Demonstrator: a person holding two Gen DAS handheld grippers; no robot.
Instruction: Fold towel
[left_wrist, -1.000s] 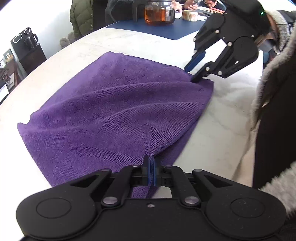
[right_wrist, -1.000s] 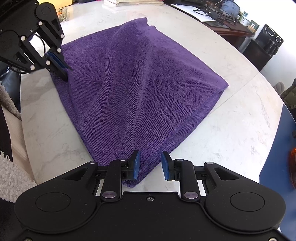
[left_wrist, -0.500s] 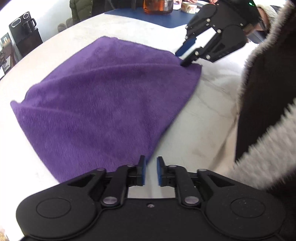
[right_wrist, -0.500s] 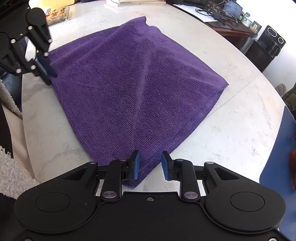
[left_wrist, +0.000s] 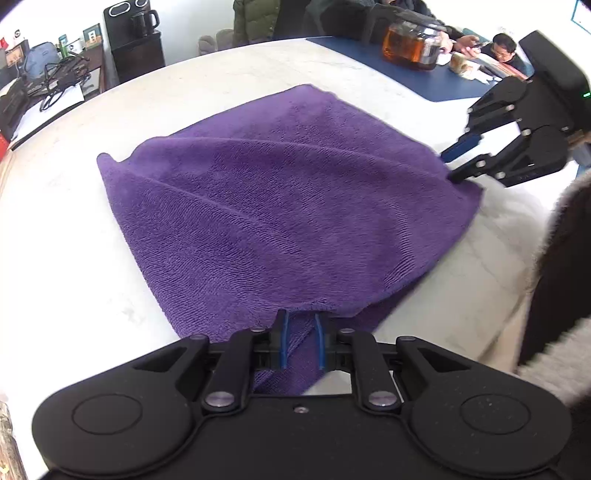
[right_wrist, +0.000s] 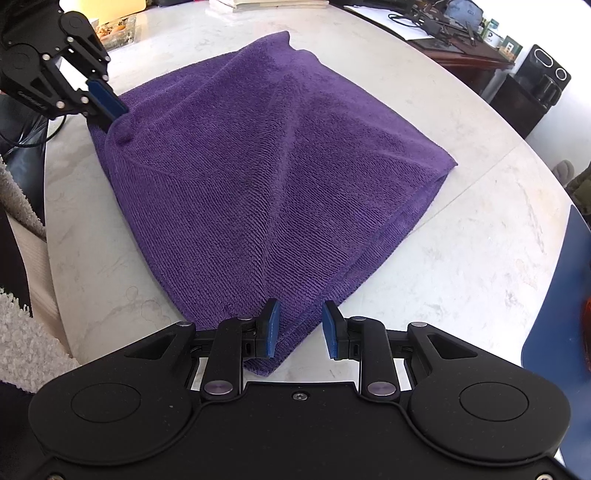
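Note:
A purple towel (left_wrist: 288, 206) lies folded on the white marble table (left_wrist: 110, 295), with raised creases across its top layer. My left gripper (left_wrist: 301, 321) is open with a near corner of the towel between its blue pads, its upper layer loose. My right gripper (right_wrist: 300, 314) is open over the other near corner of the towel (right_wrist: 266, 184). Each gripper shows in the other's view: the right one (left_wrist: 452, 166) at the towel's right corner, the left one (right_wrist: 109, 110) at the towel's left corner.
A glass teapot (left_wrist: 412, 46) stands on a blue mat (left_wrist: 424, 83) at the far side, where people sit. A dish of snacks (right_wrist: 114, 29) is near the left gripper. A side desk with cables (left_wrist: 48, 85) and a black appliance (right_wrist: 543, 77) lie beyond the table. My fleece sleeve (left_wrist: 565, 288) is at the right.
My left gripper opened and let go of the towel corner, then shifted so that the towel lies further left in its view. My right gripper stayed open in place.

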